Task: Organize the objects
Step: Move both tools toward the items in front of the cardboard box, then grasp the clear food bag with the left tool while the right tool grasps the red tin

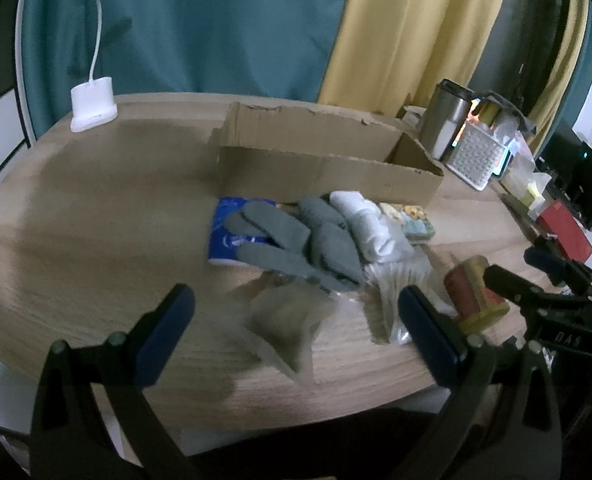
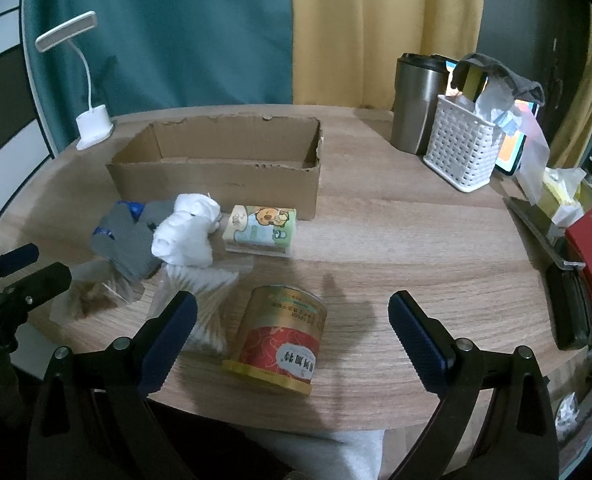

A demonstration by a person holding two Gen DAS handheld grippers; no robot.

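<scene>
Right claw: spread wide and empty, hanging low over the near edge of the counter — the tin lies on its side right between the two blue pads.
Left claw: also spread wide, nothing in it, aimed at the clear bag just ahead of it.
Step in hand, my read: the tin looks like the first pick, bound for the cardboard box at the back.
Doing it well: close across the tin's round body, square to its length, since a curved wall can roll out of a skewed pinch — and lift clear of the packet of cotton swabs touching its left side.
Where the rest sits: grey gloves, white cloth and the cartoon tissue pack are heaped just in front of the box; a blue packet lies under the gloves.
Hard to make out: the left view is smeared with motion blur, so the clear bag's contents stay unclear.
Hidden: the box floor behind its front wall — empty or not, I cannot tell.
</scene>
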